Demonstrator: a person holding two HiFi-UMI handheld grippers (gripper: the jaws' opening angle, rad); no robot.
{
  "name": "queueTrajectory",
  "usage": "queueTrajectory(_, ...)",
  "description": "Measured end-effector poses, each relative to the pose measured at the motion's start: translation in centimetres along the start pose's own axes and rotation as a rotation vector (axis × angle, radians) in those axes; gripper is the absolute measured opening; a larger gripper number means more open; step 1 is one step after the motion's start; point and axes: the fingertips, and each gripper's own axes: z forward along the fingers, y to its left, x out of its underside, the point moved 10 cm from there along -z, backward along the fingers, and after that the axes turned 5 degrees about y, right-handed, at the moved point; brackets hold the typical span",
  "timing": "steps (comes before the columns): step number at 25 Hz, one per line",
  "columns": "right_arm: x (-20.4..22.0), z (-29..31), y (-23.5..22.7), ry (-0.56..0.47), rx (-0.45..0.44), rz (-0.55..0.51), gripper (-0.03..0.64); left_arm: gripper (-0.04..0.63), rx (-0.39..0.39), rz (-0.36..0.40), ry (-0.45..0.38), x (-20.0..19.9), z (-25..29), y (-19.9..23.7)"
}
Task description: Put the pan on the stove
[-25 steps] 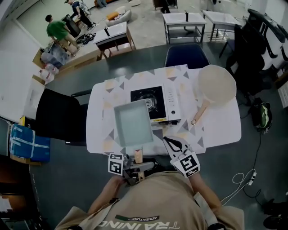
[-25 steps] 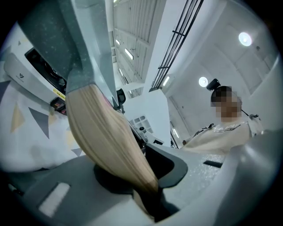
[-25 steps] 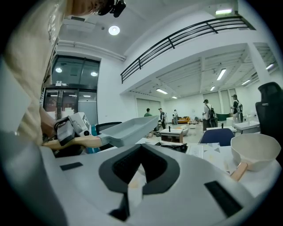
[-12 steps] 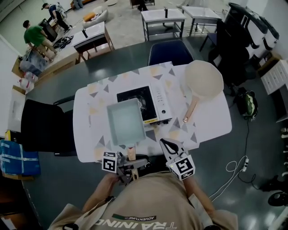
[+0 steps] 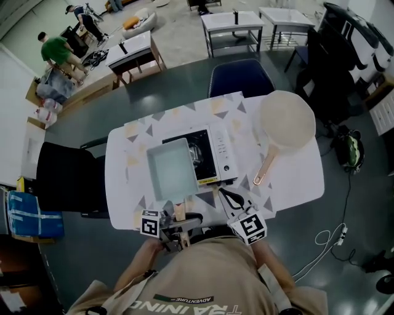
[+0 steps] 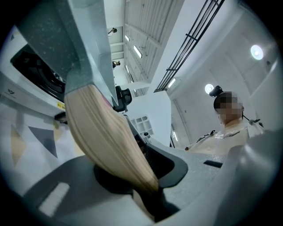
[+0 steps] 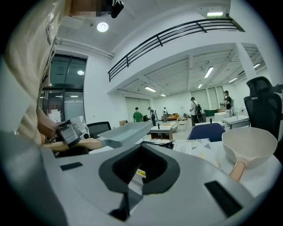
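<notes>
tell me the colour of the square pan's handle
Light tan wood. The handle shows best in the left gripper view.

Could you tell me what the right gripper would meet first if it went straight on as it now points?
Probably the white portable gas stove: the right gripper aims at its near front edge, though depth is unclear.

The table [image 5: 295, 178] bears 1 stove [image 5: 223, 152] and 2 pans: 1 square grey pan [image 5: 171, 169] and 1 round cream pan [image 5: 287, 120], each with 1 wooden handle. There are 2 grippers, 1 left gripper [image 5: 180, 216] and 1 right gripper [image 5: 224, 193], each carrying 1 marker cube. By the table stand 1 blue chair [image 5: 240, 77] and 1 black chair [image 5: 64, 178], and 2 people show far off, 1 in green [image 5: 57, 48] and 1 in dark clothes [image 5: 79, 13].
</notes>
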Motion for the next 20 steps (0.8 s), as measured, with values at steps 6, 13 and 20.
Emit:
queueTrajectory(6, 0.1, 0.8, -3.5, 0.012, -0.053, -0.002, -0.002, 0.083, -0.021, -0.001, -0.037, -1.8, 1.6, 1.4)
queueTrajectory(13, -0.1, 1.4, -5.2, 0.042, -0.091, -0.019, -0.002, 0.083, -0.026, -0.022, -0.025, -2.6, 3.3, 2.3)
queueTrajectory(20, -1.5, 2.5, -4.9, 0.045, -0.06, -0.008, -0.002, 0.084, -0.015, -0.043, 0.012, -4.2, 3.0, 3.4)
